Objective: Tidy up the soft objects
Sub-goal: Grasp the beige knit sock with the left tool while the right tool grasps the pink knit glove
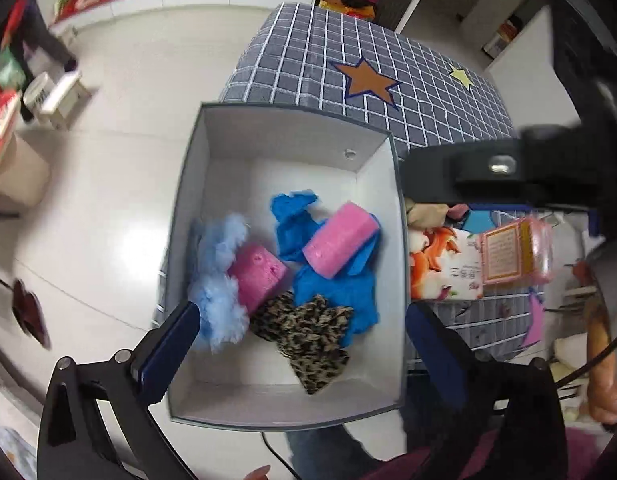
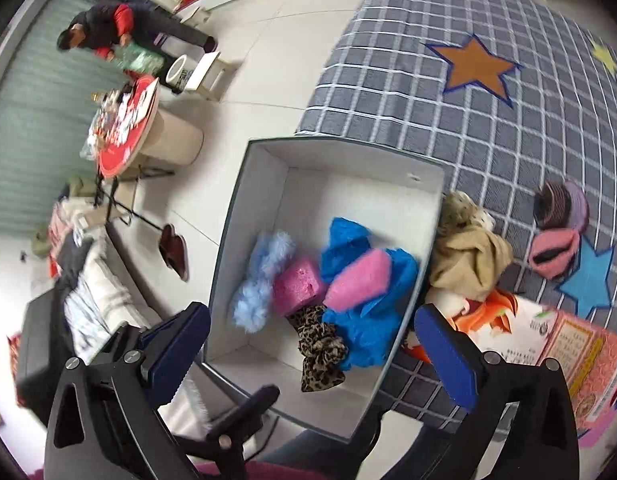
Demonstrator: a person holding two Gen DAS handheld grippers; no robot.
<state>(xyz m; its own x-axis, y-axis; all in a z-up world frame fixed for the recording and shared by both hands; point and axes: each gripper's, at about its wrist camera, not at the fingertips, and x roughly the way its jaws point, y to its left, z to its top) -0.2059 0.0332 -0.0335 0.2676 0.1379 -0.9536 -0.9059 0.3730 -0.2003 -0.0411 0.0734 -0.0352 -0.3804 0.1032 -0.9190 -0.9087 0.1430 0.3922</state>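
A white box with a grey rim (image 1: 288,140) (image 2: 348,184) stands at the edge of the checked tablecloth. Inside lie a light blue fluffy piece (image 1: 220,276) (image 2: 260,280), a magenta sponge (image 1: 260,276) (image 2: 298,286), a pink sponge (image 1: 340,240) (image 2: 358,280), crumpled blue cloth (image 1: 332,292) (image 2: 368,332) and a leopard-print cloth (image 1: 312,336) (image 2: 318,354). My left gripper (image 1: 304,312) hangs open above the box with nothing between its fingers. My right gripper (image 2: 312,312) is also open and empty over the box's near end. A beige cloth (image 2: 468,260) lies just outside the box's right wall.
On the grey checked tablecloth (image 2: 428,120) right of the box are a flower-printed tissue pack (image 2: 516,320) (image 1: 444,264), a pink packet (image 2: 588,364) (image 1: 512,252) and pink and purple knitted pieces (image 2: 556,224). Left of the box the floor drops away. A person (image 2: 96,28) bends far off beside a round red table (image 2: 124,128).
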